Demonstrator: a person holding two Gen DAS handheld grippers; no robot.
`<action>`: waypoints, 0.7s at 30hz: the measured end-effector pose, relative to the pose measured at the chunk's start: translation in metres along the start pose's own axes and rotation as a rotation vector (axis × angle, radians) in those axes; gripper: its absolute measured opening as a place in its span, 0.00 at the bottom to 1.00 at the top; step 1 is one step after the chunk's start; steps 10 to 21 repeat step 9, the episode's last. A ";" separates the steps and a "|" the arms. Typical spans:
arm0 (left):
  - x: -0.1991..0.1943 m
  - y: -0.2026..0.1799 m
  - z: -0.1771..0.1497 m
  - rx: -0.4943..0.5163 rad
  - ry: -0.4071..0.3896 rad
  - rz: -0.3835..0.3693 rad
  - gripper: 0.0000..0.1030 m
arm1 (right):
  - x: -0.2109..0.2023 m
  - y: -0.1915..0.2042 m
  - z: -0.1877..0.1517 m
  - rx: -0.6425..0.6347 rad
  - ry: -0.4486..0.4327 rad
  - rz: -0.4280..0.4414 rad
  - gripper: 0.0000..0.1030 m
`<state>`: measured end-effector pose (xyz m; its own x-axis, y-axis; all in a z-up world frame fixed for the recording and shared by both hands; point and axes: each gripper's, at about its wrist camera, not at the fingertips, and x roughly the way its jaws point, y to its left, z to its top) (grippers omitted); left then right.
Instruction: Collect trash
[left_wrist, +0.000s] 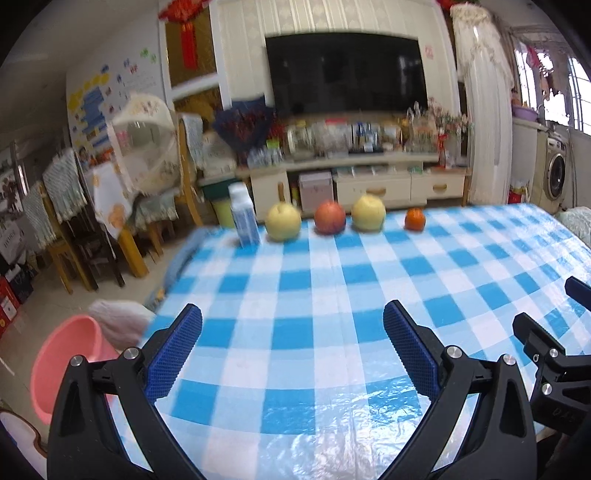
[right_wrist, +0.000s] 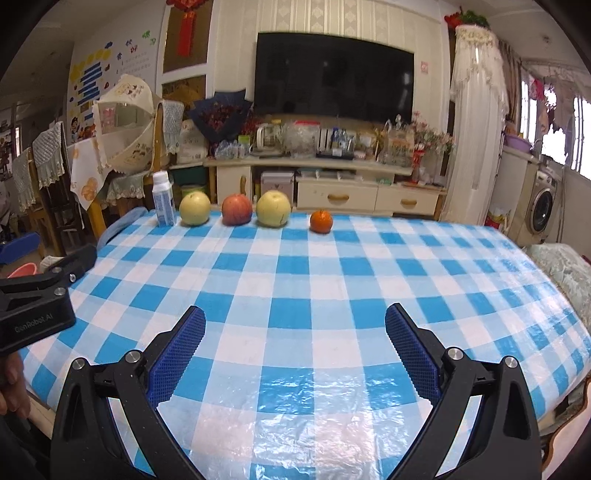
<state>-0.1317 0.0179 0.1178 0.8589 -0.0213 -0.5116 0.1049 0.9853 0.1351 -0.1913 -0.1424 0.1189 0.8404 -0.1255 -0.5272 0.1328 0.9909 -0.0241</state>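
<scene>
- Bottle, white with a blue label, stands upright and capped at the far left corner of the table, about 11 o'clock from the right gripper; its contents cannot be told.
- Bin, pink, sits on the floor off the table's left edge, at 9 o'clock from the left gripper; only a strip of its inside shows, nothing seen in it.
- Fruit lines the far edge just right of the bottle: pear, apple, second pear, then an orange a little apart at 12 o'clock.
- Both grippers hover over the near edge with jaws spread wide, holding nothing; the left one's view is blurred.
- Checked cloth between the grippers and the fruit row lies bare, open from 10 to 2 o'clock.
- Left gripper sits near the table's left edge, just beside the right one.
- Chairs stand past the left edge, well apart from the table.
</scene>
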 end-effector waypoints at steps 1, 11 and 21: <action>0.017 -0.002 -0.002 -0.005 0.044 0.001 0.96 | 0.013 0.000 0.000 0.005 0.035 0.012 0.94; 0.117 -0.004 -0.025 -0.083 0.299 0.014 0.96 | 0.105 0.003 -0.009 0.023 0.267 0.027 0.94; 0.117 -0.004 -0.025 -0.083 0.299 0.014 0.96 | 0.105 0.003 -0.009 0.023 0.267 0.027 0.94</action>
